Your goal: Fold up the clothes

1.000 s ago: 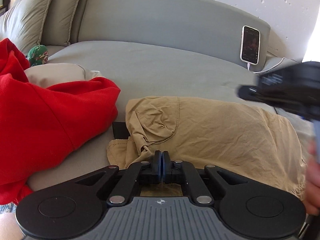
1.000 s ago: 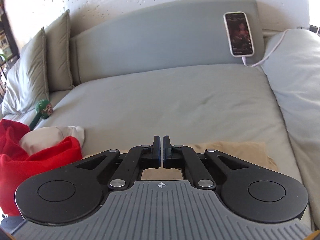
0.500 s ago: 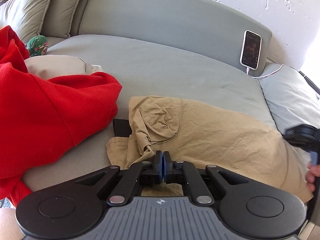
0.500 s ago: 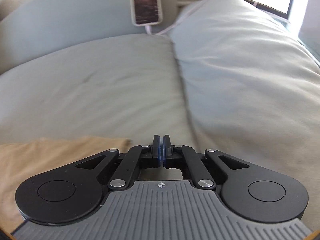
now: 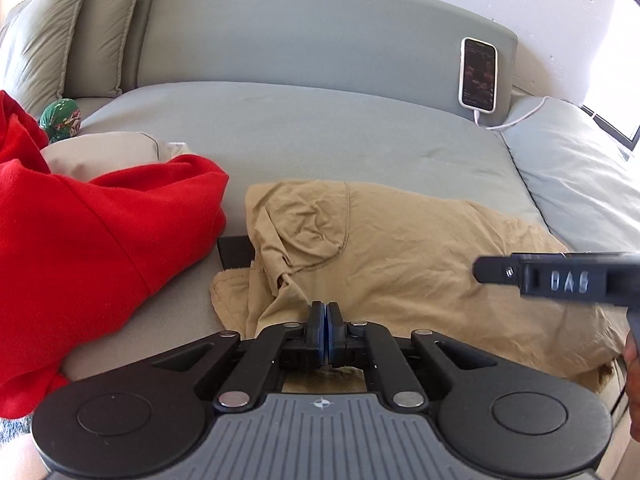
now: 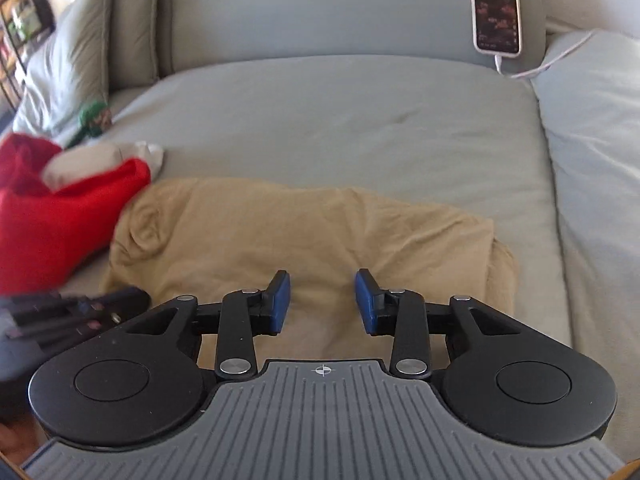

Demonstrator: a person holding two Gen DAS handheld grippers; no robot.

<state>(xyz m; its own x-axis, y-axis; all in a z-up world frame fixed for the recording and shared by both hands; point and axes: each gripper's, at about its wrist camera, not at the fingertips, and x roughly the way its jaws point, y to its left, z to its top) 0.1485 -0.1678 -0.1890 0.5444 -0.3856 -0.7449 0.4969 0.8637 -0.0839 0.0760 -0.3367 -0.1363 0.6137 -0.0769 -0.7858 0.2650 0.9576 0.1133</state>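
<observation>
Since half a second ago, the right gripper [image 6: 322, 300] is being swung back from the side cushion to hang over the tan garment [image 6: 304, 232], and its blue-padded jaws, pressed together then, are now being held wide apart with nothing between them. The left gripper [image 5: 327, 334] is being kept where it was, jaws together at the garment's near edge; whether cloth is being pinched there cannot be told.

The tan garment is being shown lying on the grey sofa seat [image 5: 320, 128], its long axis running side to side across the cushion, parallel to the backrest. It is a thin woven cotton, heavily creased, with a stitched pocket flap and bunched folds at the end toward the red garment [image 5: 100, 240]; the other end is lying flatter, toward the side cushion. A dark flat patch [image 5: 236, 251] is being seen just beside the bunched end.

The red garment, a thick soft fleece, is piled next to the tan garment, partly over a beige cloth [image 5: 104, 152]. A green patterned object [image 5: 61, 117] is lying beyond that. A white-cased phone [image 5: 478, 74], on a white cable, is being propped upright against the backrest, well apart from the tan garment.
</observation>
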